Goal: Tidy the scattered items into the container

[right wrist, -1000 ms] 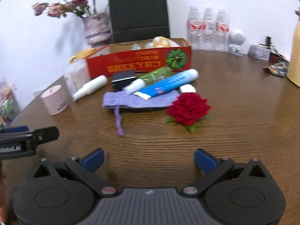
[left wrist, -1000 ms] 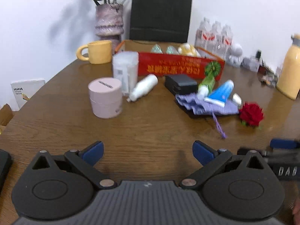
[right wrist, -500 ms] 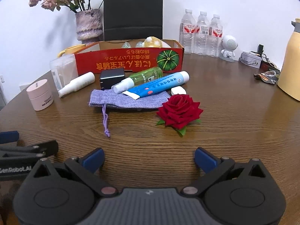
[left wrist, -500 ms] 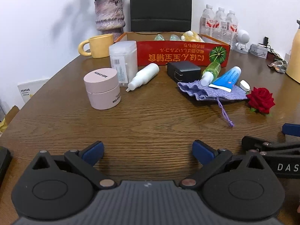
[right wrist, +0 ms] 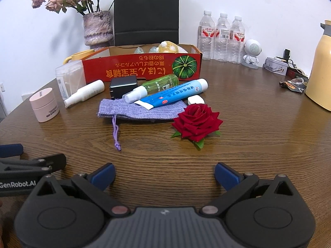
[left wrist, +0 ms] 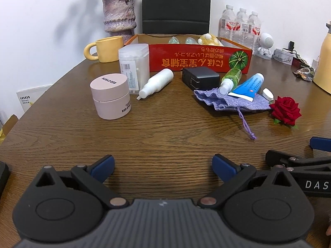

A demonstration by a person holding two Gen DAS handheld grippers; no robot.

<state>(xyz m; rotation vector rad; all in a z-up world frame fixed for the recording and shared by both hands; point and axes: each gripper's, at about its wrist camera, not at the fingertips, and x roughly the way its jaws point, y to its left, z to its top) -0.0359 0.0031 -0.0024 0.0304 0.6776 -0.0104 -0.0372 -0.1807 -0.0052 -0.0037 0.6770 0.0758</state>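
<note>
Both grippers hover low over the wooden table [left wrist: 165,136], the left gripper [left wrist: 163,165] and right gripper [right wrist: 165,174] with jaws spread wide and empty. Ahead, a red rose [right wrist: 196,122], purple pouch [right wrist: 140,109], blue tube [right wrist: 171,95] and pink jar [left wrist: 110,98] lie scattered before the red cardboard box [left wrist: 198,60].

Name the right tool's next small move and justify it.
Probably ease the right tool forward toward the red rose: its jaws are open and empty, the rose lies loose on the table straight ahead, nearest of the items outside the red box.
</note>
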